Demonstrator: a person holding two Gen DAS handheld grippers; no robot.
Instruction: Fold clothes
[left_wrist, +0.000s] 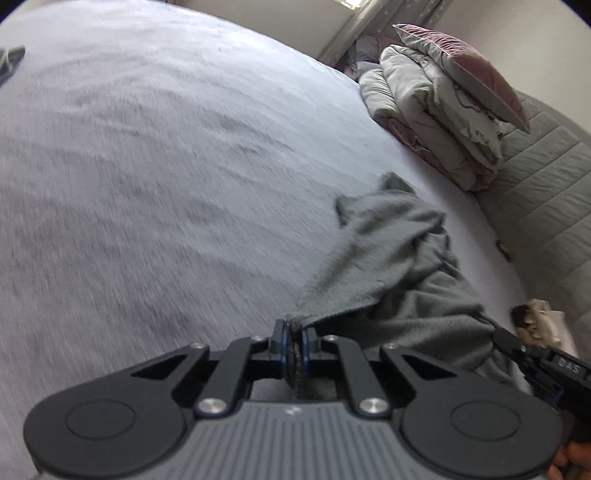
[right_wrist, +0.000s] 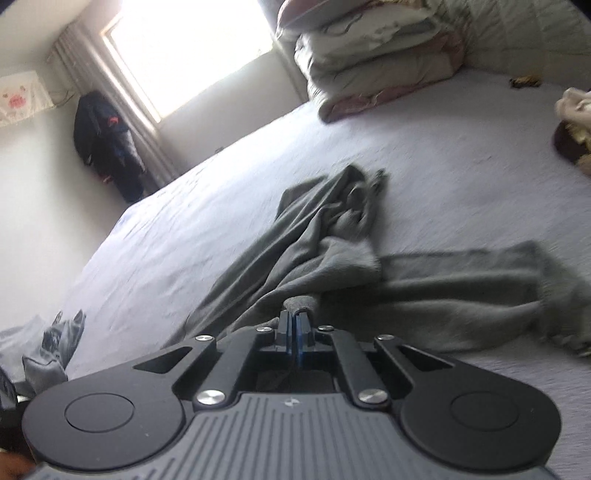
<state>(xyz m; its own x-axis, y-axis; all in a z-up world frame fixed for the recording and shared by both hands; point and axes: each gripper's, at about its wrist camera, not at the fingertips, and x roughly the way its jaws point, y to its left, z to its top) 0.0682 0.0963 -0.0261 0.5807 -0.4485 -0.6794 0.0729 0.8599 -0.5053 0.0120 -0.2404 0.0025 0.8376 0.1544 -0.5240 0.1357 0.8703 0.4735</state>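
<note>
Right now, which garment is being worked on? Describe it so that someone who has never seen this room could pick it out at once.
Start from the wide pale bed sheet, with stacked bedding at its head. In the middle lies a crumpled grey knit garment, one long part trailing sideways. Unlike the small bluish clothes at the sheet's edge, both the left gripper and right gripper pinch it.

Both wrist cameras look forward and down along their fingers, low and close over the bed; both share the grey garment and stacked bedding.
</note>
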